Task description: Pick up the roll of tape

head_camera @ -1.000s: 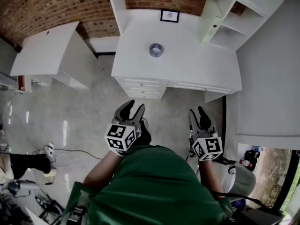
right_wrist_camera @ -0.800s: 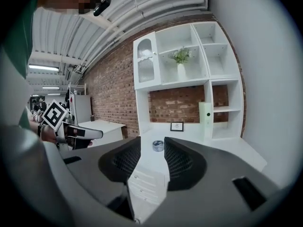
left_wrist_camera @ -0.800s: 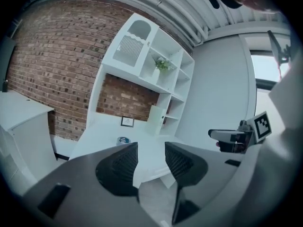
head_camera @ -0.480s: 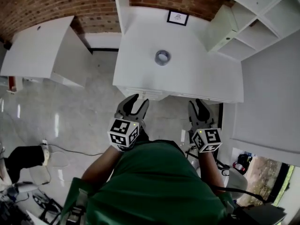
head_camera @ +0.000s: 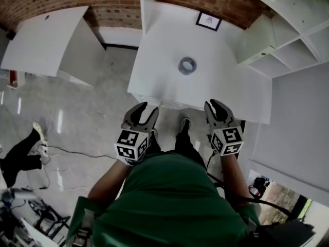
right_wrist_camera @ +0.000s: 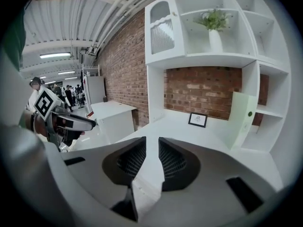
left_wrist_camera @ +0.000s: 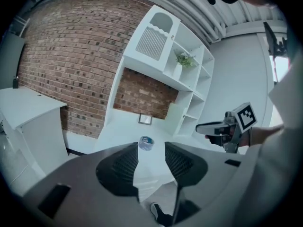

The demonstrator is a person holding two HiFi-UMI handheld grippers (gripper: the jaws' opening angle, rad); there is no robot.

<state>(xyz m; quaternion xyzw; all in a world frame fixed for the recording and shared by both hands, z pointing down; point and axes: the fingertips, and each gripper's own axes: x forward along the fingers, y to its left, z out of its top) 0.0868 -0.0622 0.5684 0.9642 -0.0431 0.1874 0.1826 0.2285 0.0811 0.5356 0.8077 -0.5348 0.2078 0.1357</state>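
Left tongs (head_camera: 147,108) apart | tape roll (head_camera: 187,65) on white desk (head_camera: 164,60) (brick wall (head_camera: 108,1) behind)

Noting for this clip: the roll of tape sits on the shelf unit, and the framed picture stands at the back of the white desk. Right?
No. The roll of tape lies on the white desk, out in the open, not on the shelf unit; the head view shows it. The framed picture does stand at the desk's back.
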